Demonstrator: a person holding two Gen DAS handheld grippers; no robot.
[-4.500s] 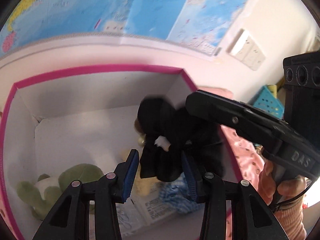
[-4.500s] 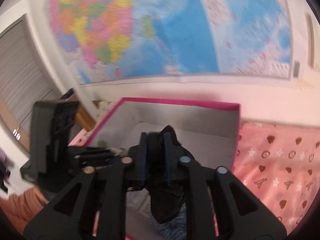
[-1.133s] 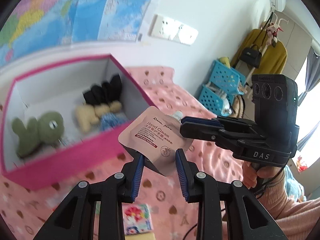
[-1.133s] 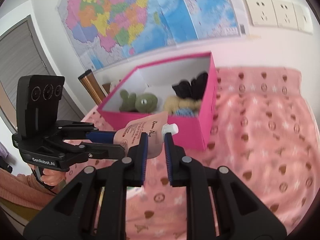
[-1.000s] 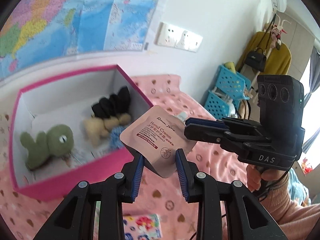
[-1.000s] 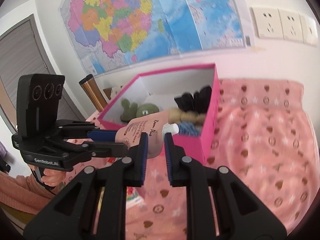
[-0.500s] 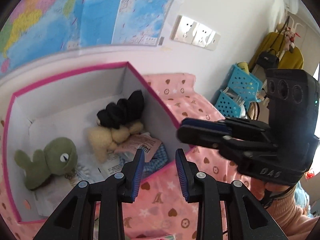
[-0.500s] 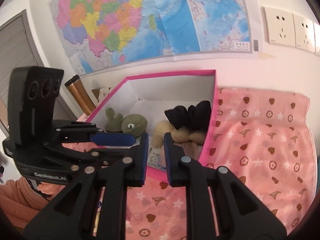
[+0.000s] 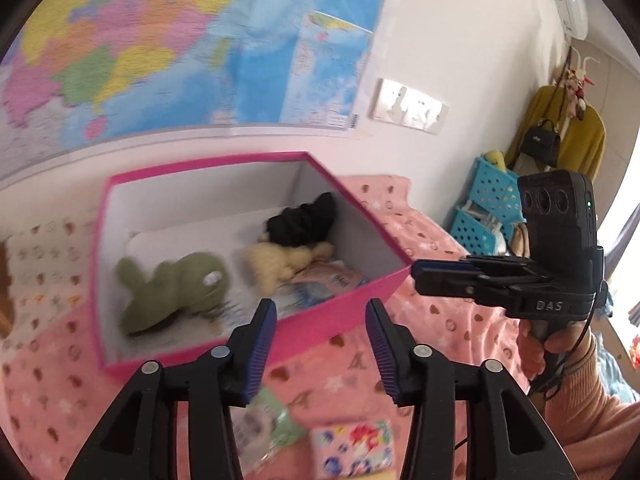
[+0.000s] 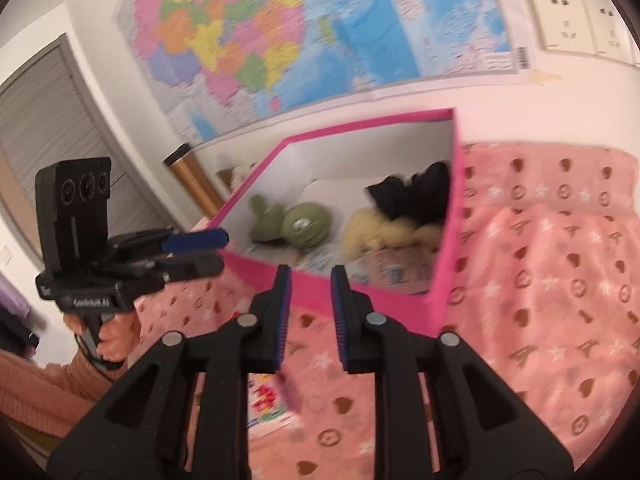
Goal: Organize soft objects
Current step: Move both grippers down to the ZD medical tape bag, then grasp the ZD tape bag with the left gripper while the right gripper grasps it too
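In pink box (image 9: 340, 322), green plush (image 9: 172, 290), cream plush (image 9: 280, 262), pouch (image 9: 324, 276)

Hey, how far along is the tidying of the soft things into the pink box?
Mostly done, it seems. The pink box holds the green plush, yellow plush, black soft item and hand cream pouch. Nothing is in hand: the left tool and right tool are open and empty. Left: a pale green packet and a floral packet on the pink blanket.

Both wrist cameras look down from near at the pink box (image 9: 344, 320) (image 10: 400, 304), from opposite sides.
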